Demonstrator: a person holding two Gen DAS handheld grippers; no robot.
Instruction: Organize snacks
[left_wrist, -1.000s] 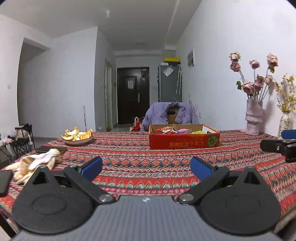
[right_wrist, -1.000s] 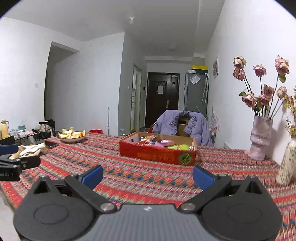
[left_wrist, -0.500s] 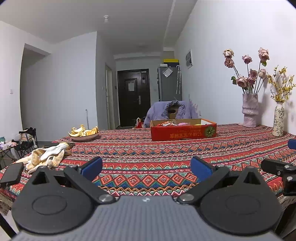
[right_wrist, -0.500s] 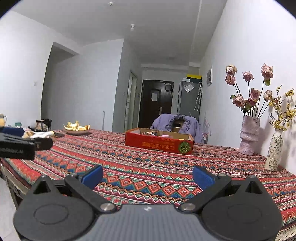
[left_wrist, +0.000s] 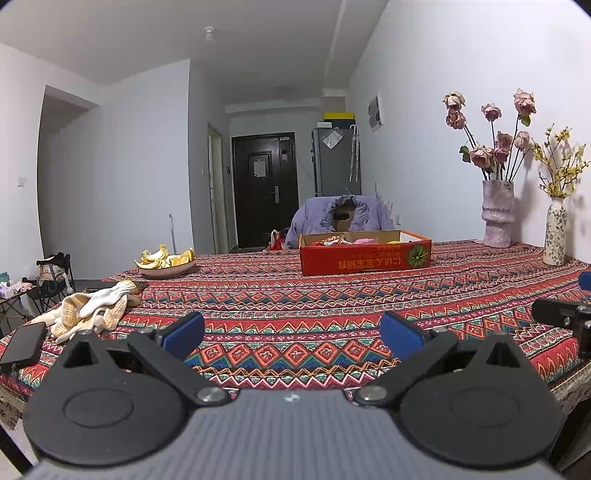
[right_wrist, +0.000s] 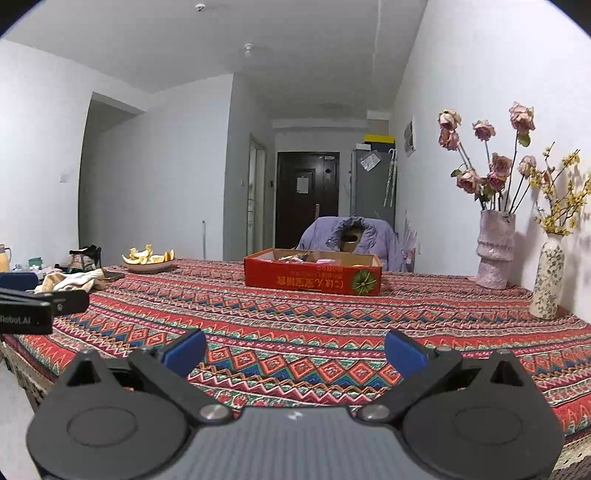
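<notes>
- I see the worktop (left_wrist: 295, 306) filling most of both views, covered by a red patterned cloth that reaches the near edge.
- The red cardboard box (left_wrist: 365, 253) of snacks sits open toward the far side, near the middle; a few wrappers (left_wrist: 334, 240) show above its rim, too small for me to tell apart.
- My left gripper (left_wrist: 291, 334) hovers over the near edge, its blue pads spread wide with nothing between them.
- My right gripper (right_wrist: 295, 349) is level with it, also wide open and holding nothing.
- Two vases of flowers (right_wrist: 495, 254) stand by the right wall, well apart from the box.
- A bowl of peels (left_wrist: 166, 263) sits far left.
- A pair of knit gloves (left_wrist: 92, 310) lies near the left edge, a dark phone (left_wrist: 24, 345) just beside it.
</notes>
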